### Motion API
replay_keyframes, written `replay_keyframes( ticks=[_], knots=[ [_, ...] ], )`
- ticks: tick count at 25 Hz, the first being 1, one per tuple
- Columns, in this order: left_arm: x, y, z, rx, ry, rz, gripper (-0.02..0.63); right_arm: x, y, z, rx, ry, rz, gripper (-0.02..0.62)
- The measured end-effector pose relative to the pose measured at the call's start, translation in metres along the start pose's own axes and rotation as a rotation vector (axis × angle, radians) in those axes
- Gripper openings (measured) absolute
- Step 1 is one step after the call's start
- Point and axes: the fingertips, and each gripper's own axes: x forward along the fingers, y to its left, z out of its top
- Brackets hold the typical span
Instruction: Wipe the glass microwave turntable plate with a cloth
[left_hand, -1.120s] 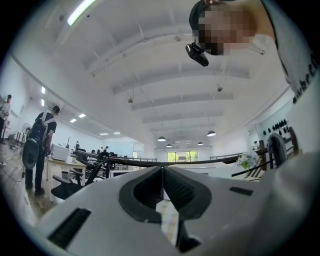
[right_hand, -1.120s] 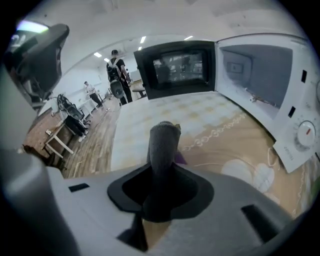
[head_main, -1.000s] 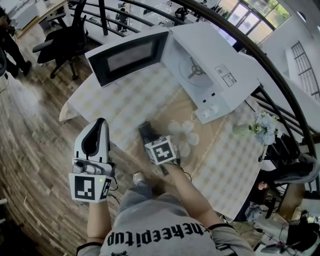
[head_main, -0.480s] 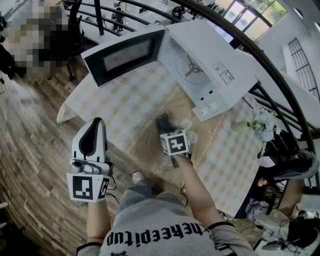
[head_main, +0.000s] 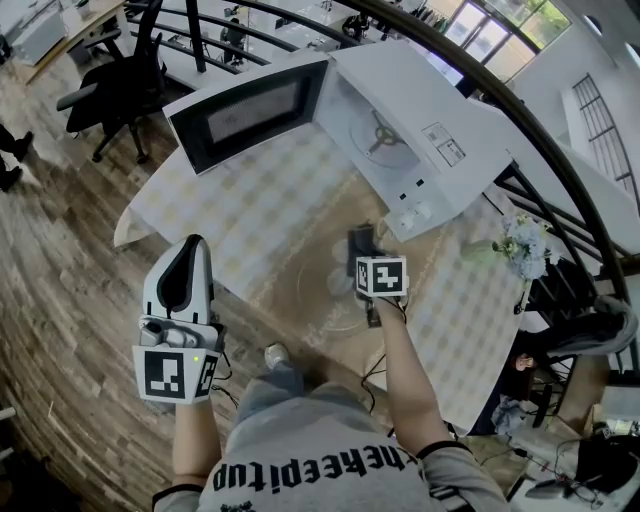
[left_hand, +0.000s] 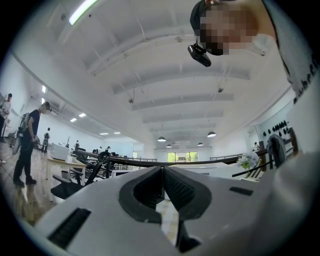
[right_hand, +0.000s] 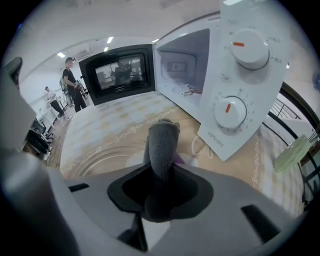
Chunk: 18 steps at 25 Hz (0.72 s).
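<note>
The clear glass turntable plate (head_main: 314, 290) lies flat on the patterned tablecloth in front of the open microwave (head_main: 415, 120). My right gripper (head_main: 362, 252) hovers at the plate's right edge, shut on a dark grey cloth (head_main: 358, 240). In the right gripper view the cloth (right_hand: 161, 142) sticks out rolled between the jaws, over the plate's rim (right_hand: 95, 160), close to the microwave's knobs (right_hand: 227, 110). My left gripper (head_main: 186, 275) is off the table at its near left, pointing upward; its jaws (left_hand: 162, 175) are shut on nothing.
The microwave door (head_main: 248, 108) stands swung open to the left over the table. A vase of flowers (head_main: 520, 248) stands at the table's right end. An office chair (head_main: 120, 85) and dark railings lie beyond the table. People (left_hand: 27, 145) stand far off.
My right gripper has carried the cloth rightward across the plate, from its near-left part to its right edge by the microwave. The left gripper has stayed put.
</note>
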Motion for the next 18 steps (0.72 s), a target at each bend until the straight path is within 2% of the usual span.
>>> replay_keyframes(
  ticks=[4,8,12,16,18],
  knots=[
    [-0.004,0.001,-0.001,-0.001,0.003,0.002,0.012,-0.014,0.027,-0.003,0.023,-0.012,0.056,0.098],
    [-0.007,0.0,-0.001,-0.003,0.002,0.006,0.012,-0.03,0.096,-0.008,0.01,-0.036,0.219,0.098],
    [-0.01,-0.003,0.0,0.0,0.0,0.01,0.012,-0.038,0.162,-0.022,-0.084,-0.003,0.342,0.098],
    [-0.015,-0.003,0.002,0.001,0.001,0.02,0.012,-0.031,0.186,-0.039,-0.181,0.018,0.354,0.1],
    [-0.017,-0.003,0.003,0.002,0.0,0.024,0.012,-0.03,0.183,-0.039,-0.182,0.008,0.352,0.1]
  ],
)
